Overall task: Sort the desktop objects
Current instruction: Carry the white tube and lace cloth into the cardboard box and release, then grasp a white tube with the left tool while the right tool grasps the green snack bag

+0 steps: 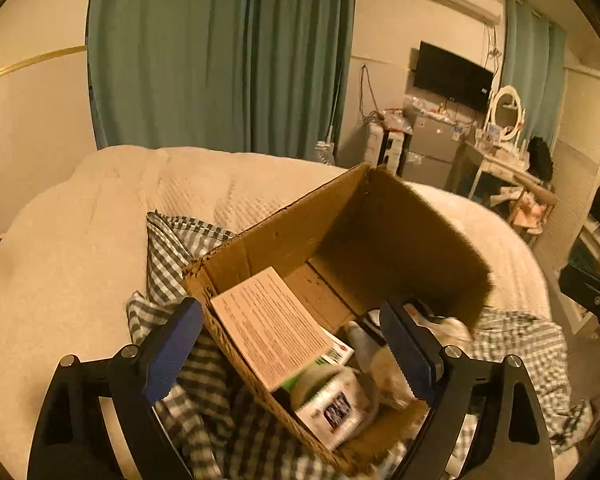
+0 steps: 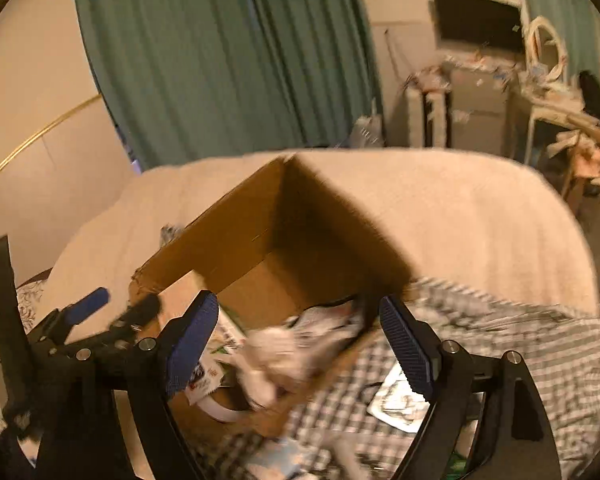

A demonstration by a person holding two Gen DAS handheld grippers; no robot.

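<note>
Left tool (image 1: 292,344) wide over skewed cardboard box (image 1: 284,236)

The open cardboard box (image 1: 284,240) is brown, lying on a grey-and-white checked cloth (image 1: 172,244) over a cream textured bedspread (image 1: 80,240); teal curtains (image 1: 220,52) hang behind.

The cardboard box (image 1: 284,240) is showing matt brown corrugated walls with rough torn edges. A printed paper booklet (image 1: 274,326) inside is looking smooth. The checked cloth (image 1: 172,248) is lying soft and rumpled on a nubbly cream blanket (image 1: 80,260). The left gripper (image 1: 296,344) is showing ridged blue pads (image 1: 402,344), matt black plastic and shiny metal bolts.
</note>
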